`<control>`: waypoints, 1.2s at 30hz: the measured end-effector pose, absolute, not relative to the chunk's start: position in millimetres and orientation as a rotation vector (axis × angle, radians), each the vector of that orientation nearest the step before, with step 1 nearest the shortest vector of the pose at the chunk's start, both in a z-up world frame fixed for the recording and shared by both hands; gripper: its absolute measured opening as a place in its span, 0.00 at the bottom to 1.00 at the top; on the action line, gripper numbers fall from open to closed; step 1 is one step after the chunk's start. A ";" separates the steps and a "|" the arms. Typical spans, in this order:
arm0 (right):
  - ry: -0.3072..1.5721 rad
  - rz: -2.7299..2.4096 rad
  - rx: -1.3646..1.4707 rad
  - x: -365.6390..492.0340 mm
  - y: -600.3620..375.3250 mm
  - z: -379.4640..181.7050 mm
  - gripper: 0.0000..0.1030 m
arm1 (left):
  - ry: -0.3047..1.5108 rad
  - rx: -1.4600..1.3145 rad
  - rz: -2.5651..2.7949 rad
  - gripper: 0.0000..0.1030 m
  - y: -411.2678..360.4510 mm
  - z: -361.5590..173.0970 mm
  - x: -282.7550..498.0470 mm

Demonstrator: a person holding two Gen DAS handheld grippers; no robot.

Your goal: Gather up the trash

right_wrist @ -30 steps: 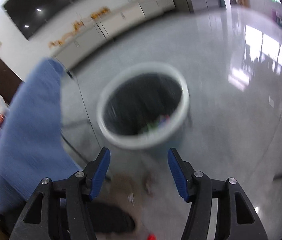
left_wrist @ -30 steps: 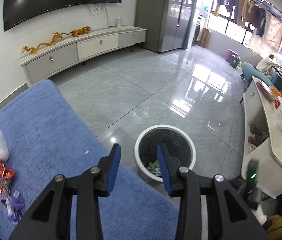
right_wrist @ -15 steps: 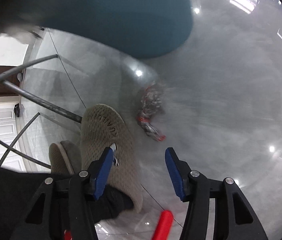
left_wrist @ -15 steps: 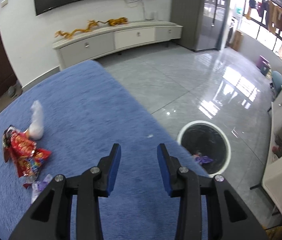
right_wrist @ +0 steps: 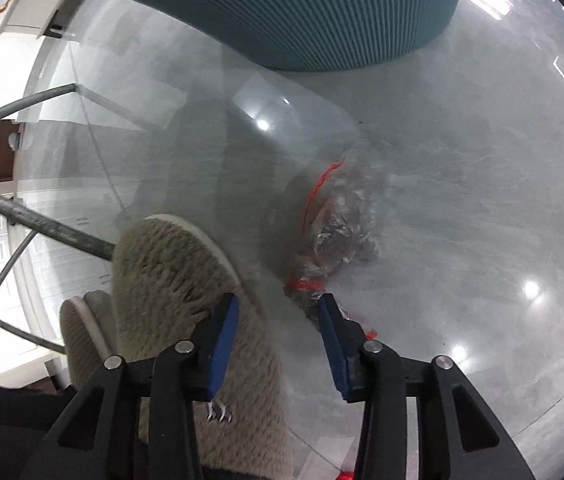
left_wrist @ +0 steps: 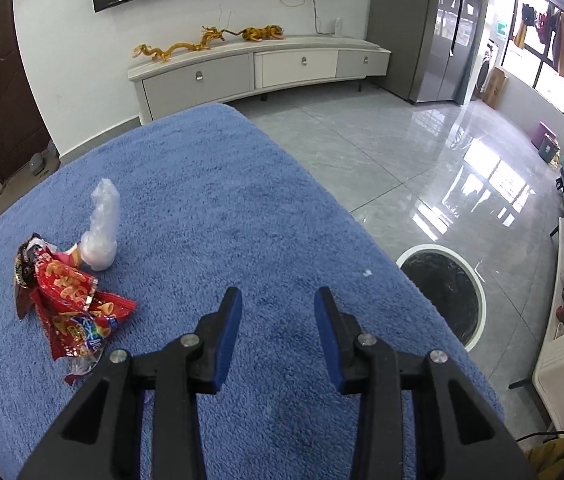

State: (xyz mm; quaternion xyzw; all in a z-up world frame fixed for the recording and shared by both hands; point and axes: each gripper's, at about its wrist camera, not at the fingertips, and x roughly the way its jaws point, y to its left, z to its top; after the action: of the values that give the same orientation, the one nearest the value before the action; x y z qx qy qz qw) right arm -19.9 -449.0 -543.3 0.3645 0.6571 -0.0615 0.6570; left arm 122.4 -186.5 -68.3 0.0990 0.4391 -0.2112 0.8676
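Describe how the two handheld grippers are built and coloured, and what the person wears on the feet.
Both the left gripper and the right gripper have black plastic angular arms with silver round pivot bolts, and flat blue pads line the jaws. No cables or markings show on them. On the feet are beige knitted slippers with pale soles. No sleeves are visible.

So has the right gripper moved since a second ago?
Yes. The right gripper has dropped from above the bin down to the grey floor, beside a slipper; its jaws are closing near a clear wrapper.
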 end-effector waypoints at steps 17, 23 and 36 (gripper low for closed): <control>1.356 -0.171 0.925 -79.8 -477.6 -468.7 0.11 | 0.896 0.134 -0.492 0.35 -171.6 -66.5 113.4; 1.140 -0.161 0.866 -113.3 -507.1 -356.6 0.11 | 0.856 0.089 -0.527 0.34 -163.1 -53.6 98.1; 0.790 -0.211 0.567 -26.1 -541.4 -132.2 0.39 | 0.771 -0.008 -0.532 0.35 -100.3 -12.4 54.4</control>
State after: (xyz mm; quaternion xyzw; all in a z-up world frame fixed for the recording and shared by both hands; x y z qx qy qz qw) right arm -26.1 -541.4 -132.2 0.2721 0.3789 -0.1011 0.8787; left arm 54.4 -100.3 -12.4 -0.0040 0.3715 -0.2563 0.8923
